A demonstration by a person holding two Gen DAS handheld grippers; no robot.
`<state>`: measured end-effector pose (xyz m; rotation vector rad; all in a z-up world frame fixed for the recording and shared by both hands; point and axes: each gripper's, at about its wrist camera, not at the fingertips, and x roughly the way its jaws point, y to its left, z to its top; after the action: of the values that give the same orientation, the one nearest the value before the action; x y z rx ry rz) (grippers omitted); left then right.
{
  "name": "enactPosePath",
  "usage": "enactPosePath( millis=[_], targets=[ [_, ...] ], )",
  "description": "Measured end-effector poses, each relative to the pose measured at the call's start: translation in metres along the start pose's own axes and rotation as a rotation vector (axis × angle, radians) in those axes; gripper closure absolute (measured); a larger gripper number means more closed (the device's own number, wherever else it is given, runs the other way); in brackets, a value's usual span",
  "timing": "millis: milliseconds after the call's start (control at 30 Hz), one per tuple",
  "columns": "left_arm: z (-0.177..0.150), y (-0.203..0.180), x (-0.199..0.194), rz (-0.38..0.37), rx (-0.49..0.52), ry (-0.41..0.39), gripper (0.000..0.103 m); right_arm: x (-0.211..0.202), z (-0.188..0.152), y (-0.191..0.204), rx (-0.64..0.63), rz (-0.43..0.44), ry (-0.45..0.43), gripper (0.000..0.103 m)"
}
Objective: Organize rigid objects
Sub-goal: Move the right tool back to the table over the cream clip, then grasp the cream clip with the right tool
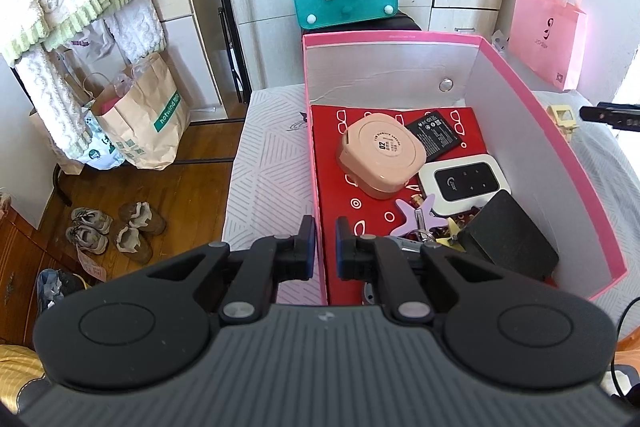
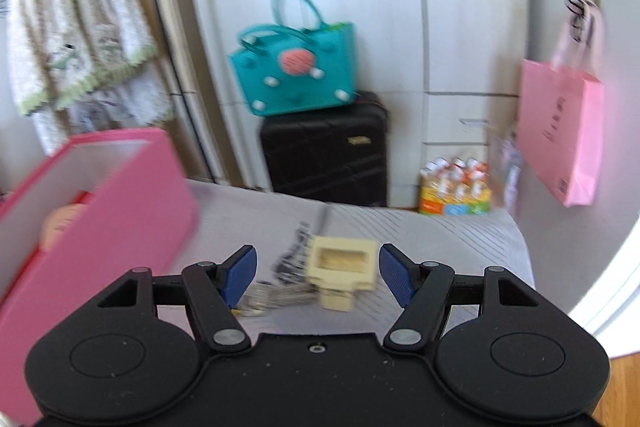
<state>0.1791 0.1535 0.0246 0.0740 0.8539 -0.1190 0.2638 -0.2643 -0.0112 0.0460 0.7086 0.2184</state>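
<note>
Your right gripper (image 2: 316,277) stands spread, nothing between the pads, aimed down at the cream charm (image 2: 342,269) on the bed (image 2: 440,239). The charm lies just ahead of the blue pads (image 2: 394,275), roughly centred in the gap, with a key ring (image 2: 256,301) trailing off toward the left finger. View is smeared, so steady the hand before committing. Judgement: come down square over the charm's blocky body, not the ring, and close on its two flat sides; a pinch on the ring would likely let the charm swing. Your left gripper (image 1: 326,247) is pinched on the near wall of the pink box (image 1: 560,155), one finger outside, one inside. Keep that hold, it stops the box sliding. Inside sit a peach case (image 1: 380,155), a router (image 1: 464,183), a battery (image 1: 438,135). The bare red liner (image 1: 332,163) on the left looks the easiest drop spot.
</note>
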Motion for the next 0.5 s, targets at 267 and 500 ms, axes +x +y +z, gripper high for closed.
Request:
enactPosePath(
  millis=[267, 500],
  targets=[
    [0.000, -0.001, 0.000, 0.004, 0.010, 0.005, 0.096, 0.035, -0.004, 0.001, -0.005, -0.037, 0.021, 0.030],
    [0.000, 0.000, 0.000, -0.004, 0.002, 0.002, 0.096, 0.055, -0.006, -0.001, 0.020, -0.030, 0.028, 0.029]
  ],
)
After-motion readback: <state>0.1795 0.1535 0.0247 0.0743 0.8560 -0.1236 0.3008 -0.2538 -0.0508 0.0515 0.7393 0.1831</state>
